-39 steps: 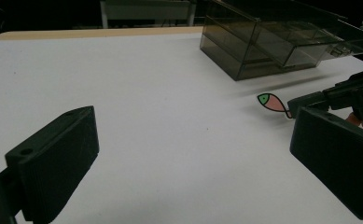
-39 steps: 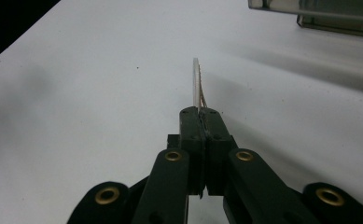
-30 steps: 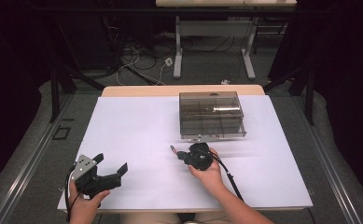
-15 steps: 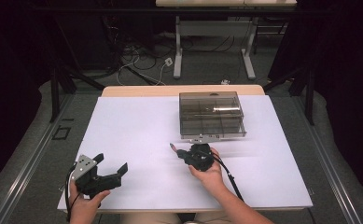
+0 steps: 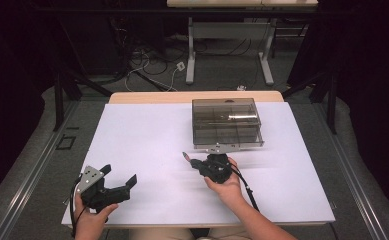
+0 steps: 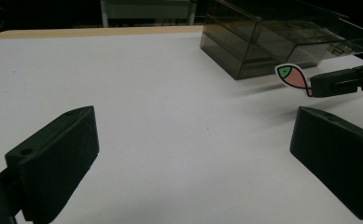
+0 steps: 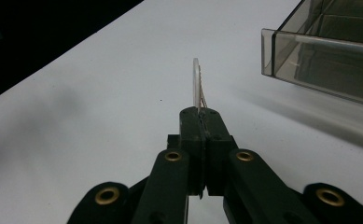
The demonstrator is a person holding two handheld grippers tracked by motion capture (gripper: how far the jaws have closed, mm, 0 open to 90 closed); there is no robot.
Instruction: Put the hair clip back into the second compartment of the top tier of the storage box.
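A flat fish-shaped card (image 6: 291,76), pink with a green head, sticks out of my right gripper (image 5: 194,162), which is shut on its tail end. In the right gripper view the card (image 7: 197,83) stands edge-on above the closed jaws. The right gripper hovers just in front of a smoky transparent drawer box (image 5: 226,121), whose drawer is pulled out toward me. My left gripper (image 5: 118,178) rests at the near left of the white table sheet (image 5: 147,135), open, with nothing between its jaws.
The box (image 6: 263,39) stands at the back centre-right of the sheet, a thin metallic rod (image 5: 242,116) lying inside it. A wooden table edge (image 5: 152,96) runs behind the sheet. Cables and desk legs lie on the dark floor beyond.
The right gripper with the card has shifted slightly; the left hand has kept still.
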